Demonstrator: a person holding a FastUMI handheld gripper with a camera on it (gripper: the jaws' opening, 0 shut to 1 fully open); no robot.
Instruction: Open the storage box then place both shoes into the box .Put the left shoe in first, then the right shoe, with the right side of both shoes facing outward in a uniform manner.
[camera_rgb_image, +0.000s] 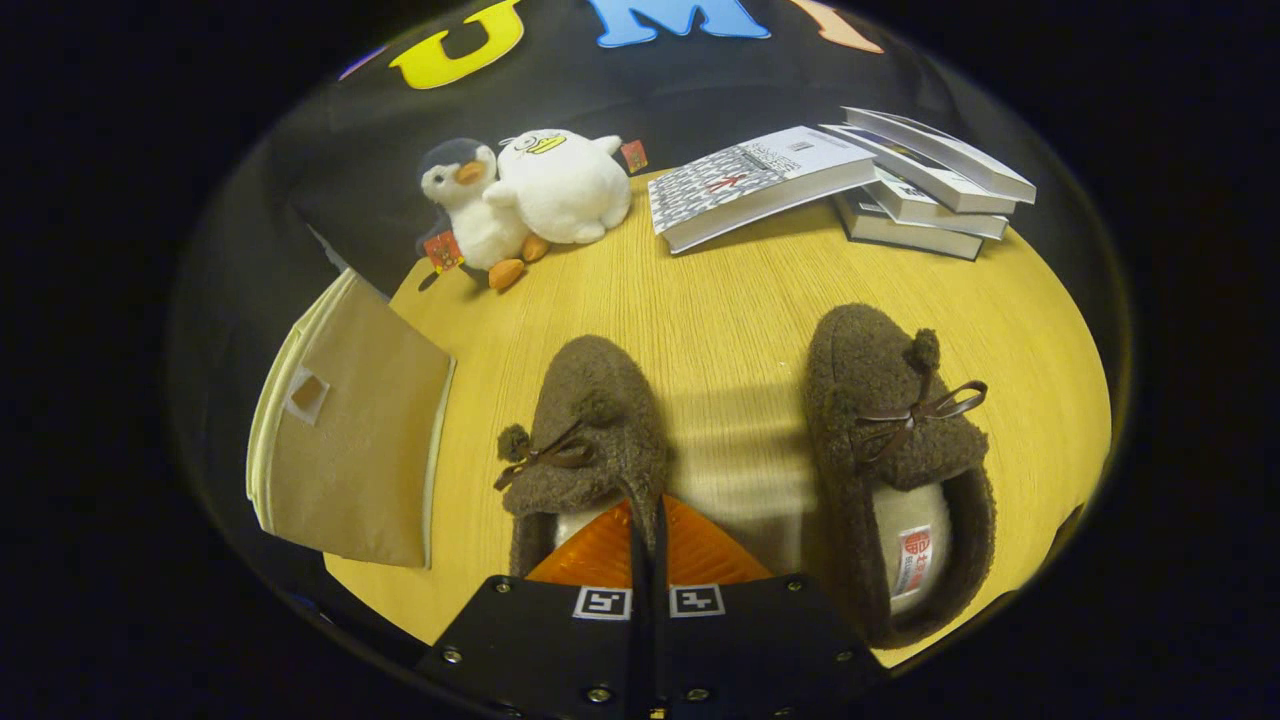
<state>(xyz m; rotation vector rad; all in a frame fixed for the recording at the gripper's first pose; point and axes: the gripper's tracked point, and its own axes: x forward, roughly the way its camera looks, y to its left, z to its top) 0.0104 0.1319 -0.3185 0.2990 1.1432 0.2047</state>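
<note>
Both jaws (645, 520) pinch left shoe's (590, 440) rim.

Gripper-mounted, steeply down, near table (740, 300)

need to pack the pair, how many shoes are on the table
2. One shoe lies just ahead of the shut gripper, its collar edge by the fingertips. The other shoe lies beside it, away from the storage box.

Two fuzzy brown slippers (740, 450) with dark brown bows, a beige storage box (350, 440), a white plush (565, 185), a pale yellow wood-grain table (740, 290).
</note>
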